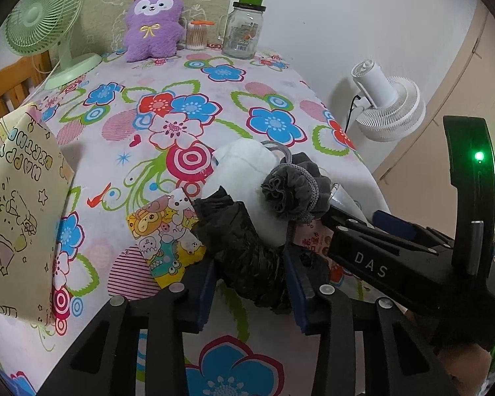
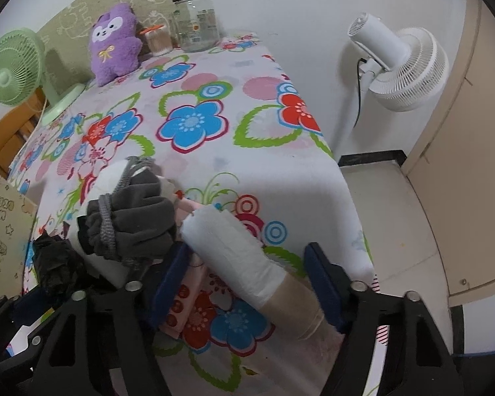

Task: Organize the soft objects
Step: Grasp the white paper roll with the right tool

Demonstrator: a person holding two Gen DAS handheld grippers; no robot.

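Note:
My left gripper (image 1: 250, 264) is shut on a crumpled black plastic bag roll (image 1: 234, 227), both blue pads pressing its sides. Just beyond it lie a white soft bundle (image 1: 244, 171) and a grey drawstring pouch (image 1: 293, 191), touching each other. My right gripper (image 2: 247, 250) straddles a white roll on a cardboard core (image 2: 241, 257) that lies slantwise on the flowered tablecloth (image 2: 194, 122). Cloth shows between the roll and each pad, so its jaws stand open. The grey pouch (image 2: 132, 221) sits to the left of that roll. A purple plush (image 1: 153, 23) leans against the back wall.
A cartoon paper bag (image 1: 19, 214) stands at the left edge, and a cartoon packet (image 1: 161, 231) lies by the black bag. At the back stand a green fan (image 1: 43, 23), a swab jar (image 1: 196, 34) and a glass jar (image 1: 244, 29). A white floor fan (image 2: 402, 66) is off the table's right edge.

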